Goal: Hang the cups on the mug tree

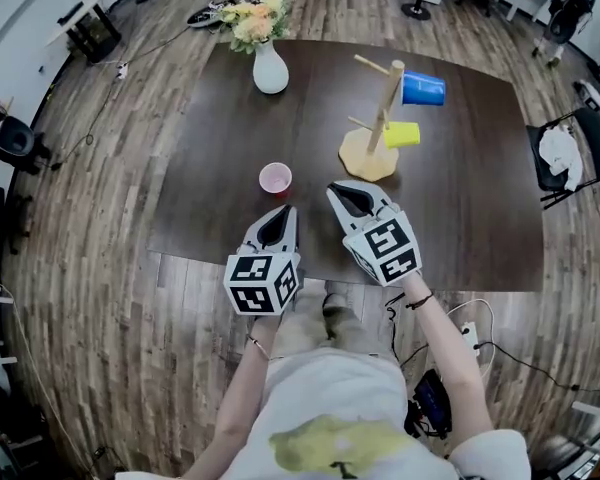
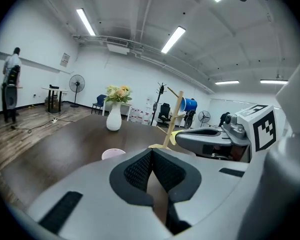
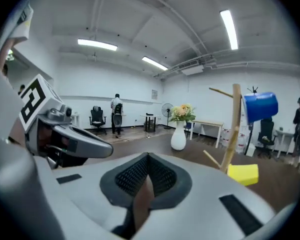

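We've got a white vase (image 1: pixel 270 71) stuffed with flowers (image 1: pixel 252 18) on the far side of the dark worktop (image 1: pixel 460 228), left of the middle. There's wood-plank floor (image 1: pixel 100 298) all round. Off to the right sits a black chair (image 1: pixel 592 128) with a white cloth (image 1: pixel 562 156) dumped on it. Cables (image 1: pixel 470 343) trail on the near floor. Way across the room we spot a pedestal fan (image 2: pixel 76 84) and a person (image 2: pixel 11 79) standing.
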